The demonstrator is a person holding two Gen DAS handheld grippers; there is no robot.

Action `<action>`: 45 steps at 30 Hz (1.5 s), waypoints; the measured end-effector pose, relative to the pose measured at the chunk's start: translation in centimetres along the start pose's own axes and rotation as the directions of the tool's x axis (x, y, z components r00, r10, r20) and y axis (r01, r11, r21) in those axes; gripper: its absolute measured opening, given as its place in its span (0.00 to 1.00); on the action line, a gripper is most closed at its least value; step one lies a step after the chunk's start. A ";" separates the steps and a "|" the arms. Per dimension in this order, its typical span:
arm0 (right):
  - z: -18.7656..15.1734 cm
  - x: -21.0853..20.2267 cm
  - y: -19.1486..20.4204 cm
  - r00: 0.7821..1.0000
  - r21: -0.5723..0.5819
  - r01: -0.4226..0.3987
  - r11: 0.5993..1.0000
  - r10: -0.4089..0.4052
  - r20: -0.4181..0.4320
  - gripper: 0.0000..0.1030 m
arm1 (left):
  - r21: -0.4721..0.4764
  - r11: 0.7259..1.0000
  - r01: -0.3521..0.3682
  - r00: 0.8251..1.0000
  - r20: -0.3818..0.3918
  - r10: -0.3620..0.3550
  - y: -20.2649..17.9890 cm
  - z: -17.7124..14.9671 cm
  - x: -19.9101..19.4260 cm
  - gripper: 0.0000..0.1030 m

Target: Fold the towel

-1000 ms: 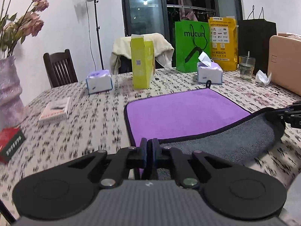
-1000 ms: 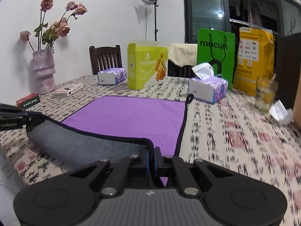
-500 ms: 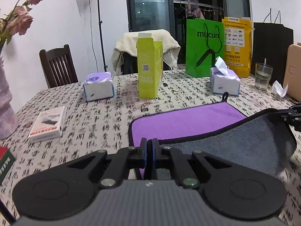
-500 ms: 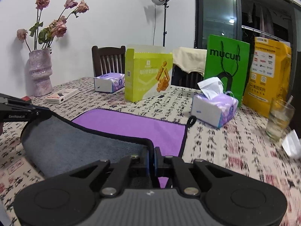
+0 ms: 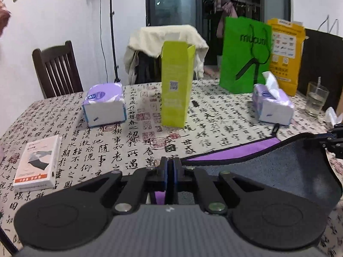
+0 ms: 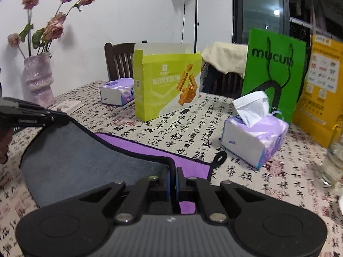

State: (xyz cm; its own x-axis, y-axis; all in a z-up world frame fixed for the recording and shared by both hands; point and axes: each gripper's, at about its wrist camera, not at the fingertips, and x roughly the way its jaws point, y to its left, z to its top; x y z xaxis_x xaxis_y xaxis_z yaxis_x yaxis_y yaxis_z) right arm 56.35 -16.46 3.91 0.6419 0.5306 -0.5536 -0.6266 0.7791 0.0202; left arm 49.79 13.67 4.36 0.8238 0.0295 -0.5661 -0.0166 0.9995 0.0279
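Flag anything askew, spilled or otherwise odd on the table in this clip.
Nothing spilled or damaged. The yellow-green carton stands with its top flaps open, and a crumpled tissue lies loose by the glass. The towel is simply mid-fold.

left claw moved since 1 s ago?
Yes. The left claw, shut on the towel, has carried its corner forward toward the yellow-green box; only a thin purple strip now shows ahead of the folded edge.
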 end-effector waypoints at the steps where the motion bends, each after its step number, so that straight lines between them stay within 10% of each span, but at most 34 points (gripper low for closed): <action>1: 0.3 0.4 -0.2 1.000 0.002 -0.008 1.000 0.008 -0.007 0.05 | 0.000 1.000 -0.002 1.000 -0.004 0.002 0.2 0.1 0.6 0.06; 16: 2.4 8.7 -5.5 0.991 0.135 -0.006 0.991 0.023 -0.130 0.12 | -0.049 0.999 -0.006 0.996 -0.091 0.001 2.6 1.0 8.4 0.10; 20: 2.1 9.2 -5.8 0.990 0.142 0.010 0.990 0.010 -0.140 0.22 | -0.057 0.998 -0.006 0.996 -0.086 0.001 2.8 0.7 7.8 0.47; 29: 2.7 6.9 -5.1 0.994 0.141 -0.004 0.990 0.020 -0.111 0.33 | -0.061 0.998 0.015 0.995 -0.099 -0.021 1.8 0.9 3.9 0.78; 32: 2.5 5.3 -4.4 0.994 0.129 -0.011 0.992 0.025 -0.103 0.58 | -0.063 0.998 0.020 0.996 -0.087 -0.026 1.2 0.5 1.7 0.89; 34: 2.3 3.9 -3.7 0.997 0.119 -0.017 0.993 0.026 -0.073 0.93 | -0.048 0.999 0.023 0.997 -0.073 -0.027 0.7 0.1 0.2 0.98; 45: 1.1 -1.5 -0.8 0.999 0.123 0.048 0.991 -0.051 0.021 1.00 | 0.011 1.000 -0.010 1.000 -0.012 0.010 -1.9 -2.1 -5.4 1.00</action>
State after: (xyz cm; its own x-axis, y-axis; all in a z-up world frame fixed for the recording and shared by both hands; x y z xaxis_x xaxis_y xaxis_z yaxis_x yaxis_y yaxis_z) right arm 56.40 -17.53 5.69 0.6817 0.4973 -0.5366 -0.5362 0.8386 0.0959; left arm 44.24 11.67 5.64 0.8165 0.0397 -0.5759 -0.0184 0.9989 0.0427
